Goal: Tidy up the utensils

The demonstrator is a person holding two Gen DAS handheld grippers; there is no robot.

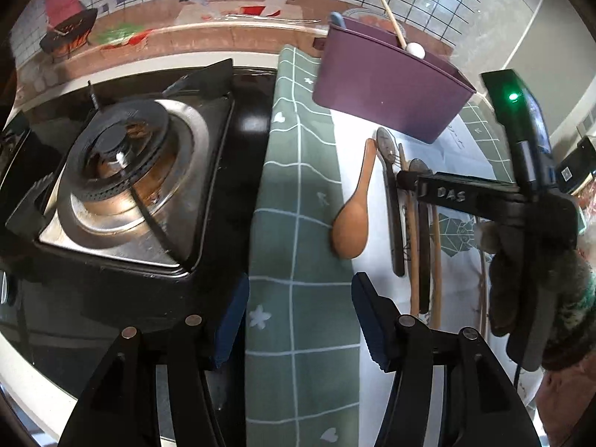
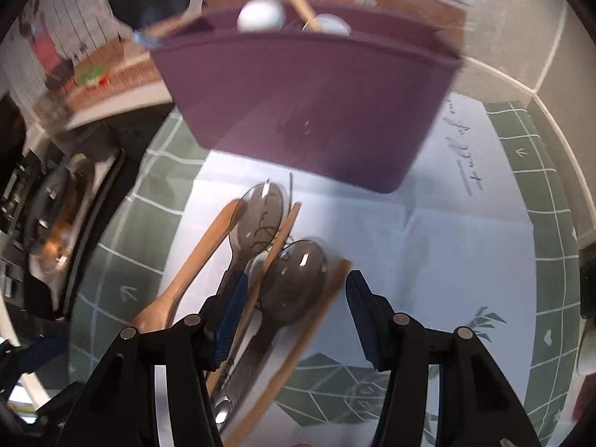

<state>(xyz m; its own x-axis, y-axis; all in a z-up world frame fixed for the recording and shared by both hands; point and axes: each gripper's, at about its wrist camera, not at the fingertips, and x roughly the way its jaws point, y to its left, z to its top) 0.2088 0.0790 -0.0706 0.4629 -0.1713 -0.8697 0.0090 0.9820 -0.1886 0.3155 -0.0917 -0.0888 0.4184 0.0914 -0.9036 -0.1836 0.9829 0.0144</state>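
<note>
Lining up on the loose utensils below the purple holder (image 2: 309, 108).
Left hand-held gripper (image 1: 300, 320), lower centre, wide open over green cloth, holding nothing; right hand-held gripper (image 2: 294, 313) wide open, straddling the dark spoon (image 2: 294, 283) at mid-frame; best lowered squarely, closing on the neck, clear of neighbouring chopsticks (image 2: 275, 246).

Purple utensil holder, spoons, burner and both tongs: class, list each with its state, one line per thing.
Purple utensil holder: upright, partly filled with utensils.
Wooden spoon: lying flat on the cloth, outside the holder.
Clear spoons: lying flat among wooden sticks.
Gas burner: no flame visible.
Left tongs: open, holding nothing.
Right tongs: open, over the spoons.
</note>
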